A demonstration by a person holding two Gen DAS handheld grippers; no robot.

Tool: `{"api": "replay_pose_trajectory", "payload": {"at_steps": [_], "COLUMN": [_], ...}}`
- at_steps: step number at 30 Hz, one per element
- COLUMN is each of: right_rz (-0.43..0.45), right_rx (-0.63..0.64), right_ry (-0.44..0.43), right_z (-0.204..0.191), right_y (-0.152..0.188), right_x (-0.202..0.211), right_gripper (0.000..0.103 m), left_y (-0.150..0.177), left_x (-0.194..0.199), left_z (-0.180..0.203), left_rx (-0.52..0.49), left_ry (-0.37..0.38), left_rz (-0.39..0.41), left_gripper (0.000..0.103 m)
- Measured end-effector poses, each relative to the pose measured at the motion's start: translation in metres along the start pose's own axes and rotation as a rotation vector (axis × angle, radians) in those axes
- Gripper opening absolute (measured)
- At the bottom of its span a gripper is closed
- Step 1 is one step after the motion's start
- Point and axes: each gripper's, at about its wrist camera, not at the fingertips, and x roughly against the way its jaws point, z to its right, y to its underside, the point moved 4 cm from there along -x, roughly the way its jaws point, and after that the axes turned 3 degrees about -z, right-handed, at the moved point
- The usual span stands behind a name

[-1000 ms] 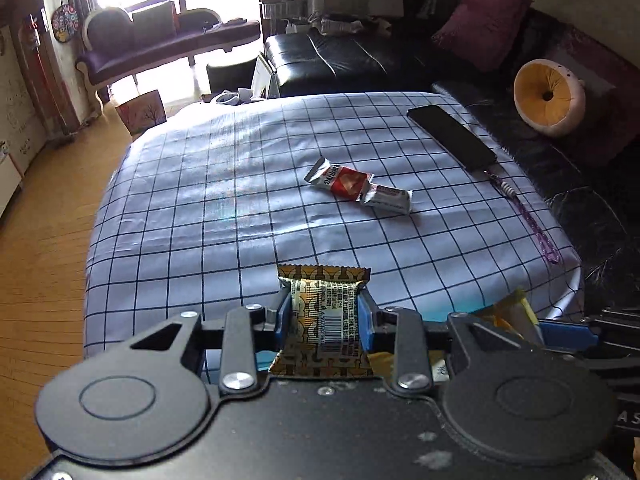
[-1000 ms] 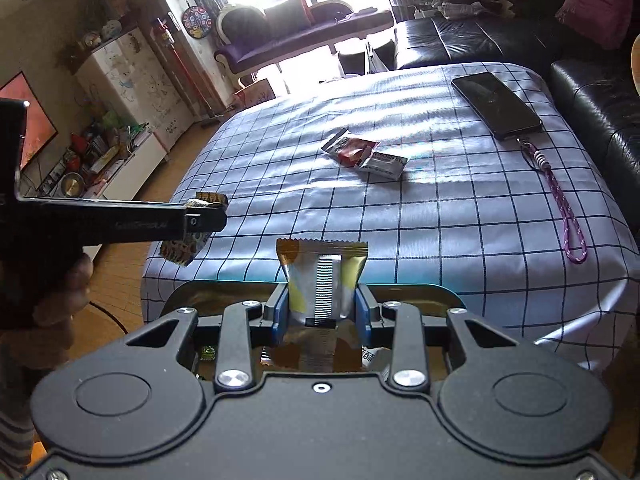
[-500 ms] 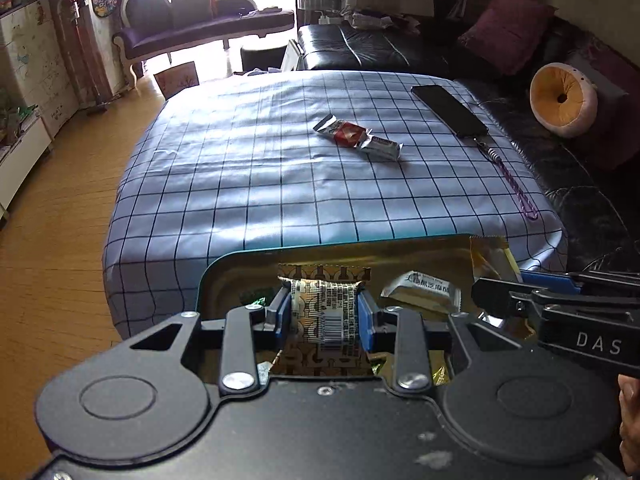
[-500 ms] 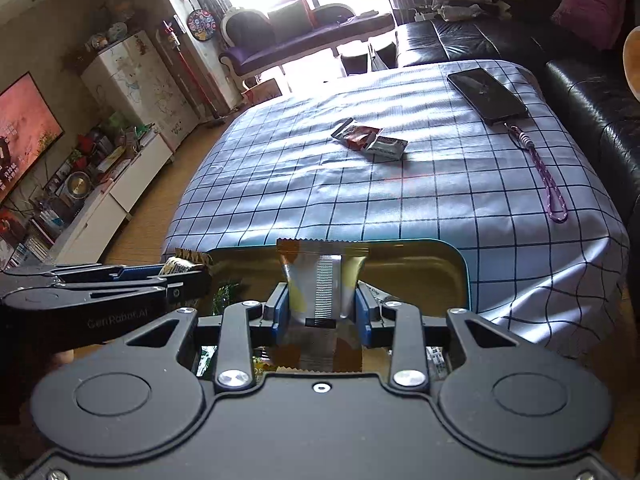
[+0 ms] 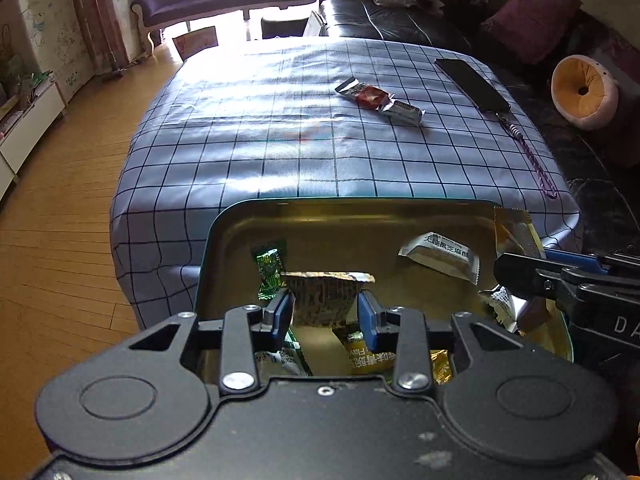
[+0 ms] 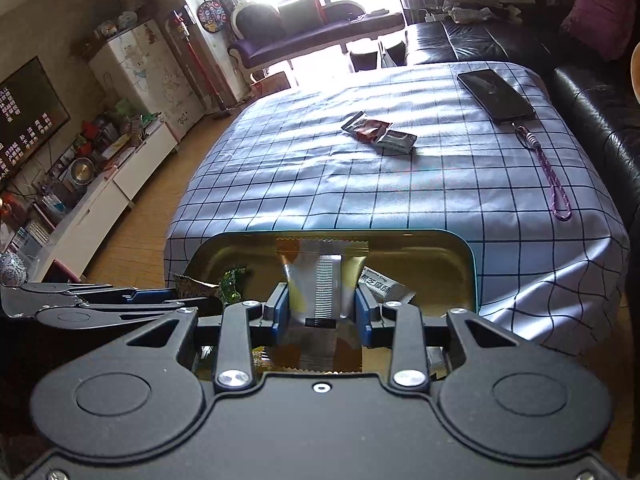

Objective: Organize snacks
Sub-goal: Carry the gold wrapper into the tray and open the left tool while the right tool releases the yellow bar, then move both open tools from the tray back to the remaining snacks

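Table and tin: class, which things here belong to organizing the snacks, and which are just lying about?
Job: tin; brown packet in left gripper; yellow packet in right gripper; two table snacks.
Lying about: phone; purple lanyard.

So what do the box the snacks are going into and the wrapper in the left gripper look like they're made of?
The box looks like thin metal, probably tin: glossy gold inside, a rolled teal rim, soft reflections on its walls. The wrapper in the left gripper looks like metallised plastic film: a shiny, crinkled surface with a crimped, zigzag-cut top edge. Plain foil can't be ruled out.
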Motion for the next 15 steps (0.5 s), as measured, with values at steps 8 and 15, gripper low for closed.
{"api": "replay_pose_trajectory", "payload": {"at_steps": [8, 15], "right_rz": [-0.030, -0.036], "right_rx": [-0.003, -0.005], "right_ry": [-0.026, -0.037], "right_z": [-0.0016, -0.0030], "right_y": [0.0015, 0.0034], "right_x": [-0.0038, -0.0036], "right_gripper": [0.048, 0.049], "left_y": [0.0001, 0.0042], "left_x": [0.0026, -0.0009], "left_z": [-0.0012, -0.0018], "left_rx": [0.013, 0.022], "left_ry": [0.010, 0.007], "left_rz": [0.006, -0.013], "left_gripper": [0.040, 0.040]}}
